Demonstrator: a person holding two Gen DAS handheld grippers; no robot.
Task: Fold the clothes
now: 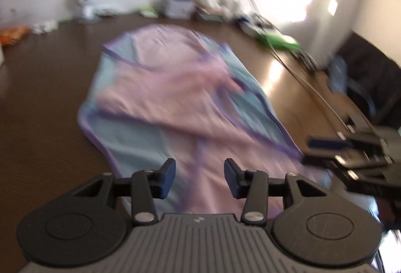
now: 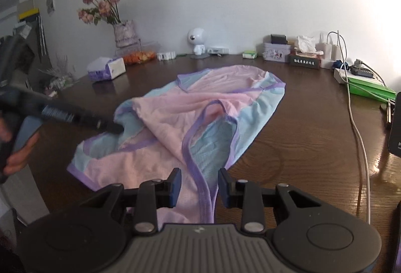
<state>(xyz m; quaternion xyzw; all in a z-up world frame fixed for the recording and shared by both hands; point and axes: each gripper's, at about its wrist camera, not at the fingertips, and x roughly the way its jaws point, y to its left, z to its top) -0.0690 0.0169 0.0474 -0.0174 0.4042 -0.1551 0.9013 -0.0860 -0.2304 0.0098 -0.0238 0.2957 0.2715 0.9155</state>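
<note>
A pink and light-blue garment with purple trim (image 2: 175, 122) lies crumpled on the dark wooden table (image 2: 300, 147); it also shows in the blurred left wrist view (image 1: 175, 97). My right gripper (image 2: 199, 186) is open over the garment's near purple hem, nothing between its pads. My left gripper (image 1: 199, 177) is open over the garment's near edge. In the right wrist view the left gripper's tip (image 2: 112, 127) reaches in from the left and rests at the garment's left blue part. In the left wrist view the right gripper (image 1: 351, 155) sits at the right edge.
Along the table's back edge stand a vase of flowers (image 2: 122, 32), a tissue box (image 2: 107, 69), a white figurine (image 2: 198, 41), tins and chargers (image 2: 300, 52). White cables (image 2: 358, 135) and a green folder (image 2: 368, 89) lie on the right.
</note>
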